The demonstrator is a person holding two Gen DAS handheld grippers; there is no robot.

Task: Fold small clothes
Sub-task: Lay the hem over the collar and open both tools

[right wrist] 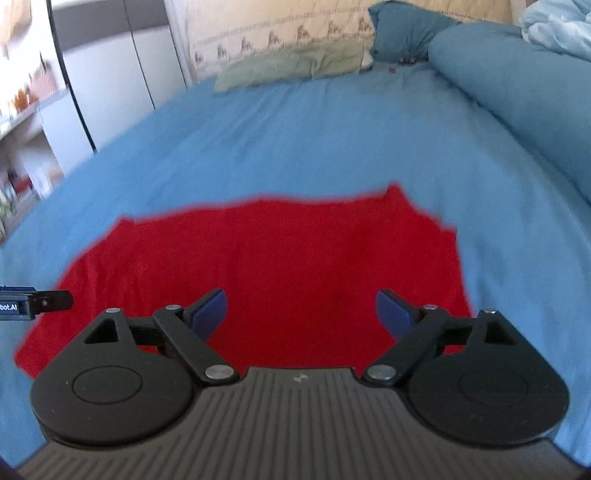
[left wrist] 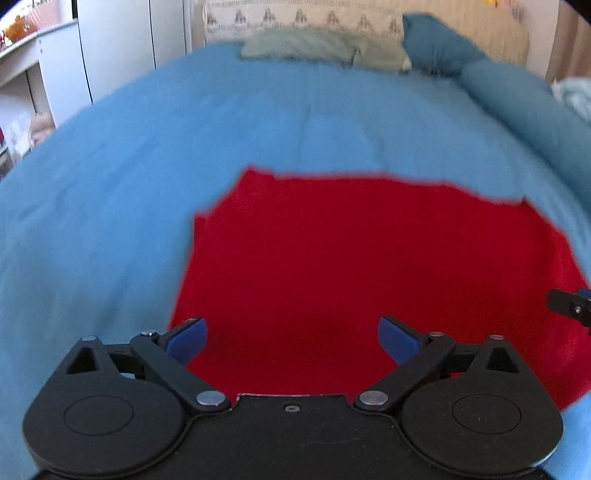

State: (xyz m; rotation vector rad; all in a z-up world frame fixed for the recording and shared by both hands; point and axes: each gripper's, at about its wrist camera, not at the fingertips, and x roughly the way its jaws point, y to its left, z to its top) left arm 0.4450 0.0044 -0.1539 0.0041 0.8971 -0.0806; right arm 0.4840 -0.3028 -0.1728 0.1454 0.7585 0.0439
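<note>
The near edge of the red cloth (left wrist: 369, 266) lies hidden behind the body of the left gripper (left wrist: 291, 338) in the left wrist view, and its right side runs out past the frame. In the right wrist view the cloth's near edge is likewise covered by the right gripper (right wrist: 301, 310), whose base is cut off at the bottom. Only the tip of the other gripper shows at each picture's side edge, so its jaws cannot be read there. The cloth's outline is soft with blur, and its kind of garment cannot be told. Shelves (right wrist: 22, 110) at far left are smeared, their contents unreadable. The headboard pattern (left wrist: 295, 16) is too small to make out.
</note>
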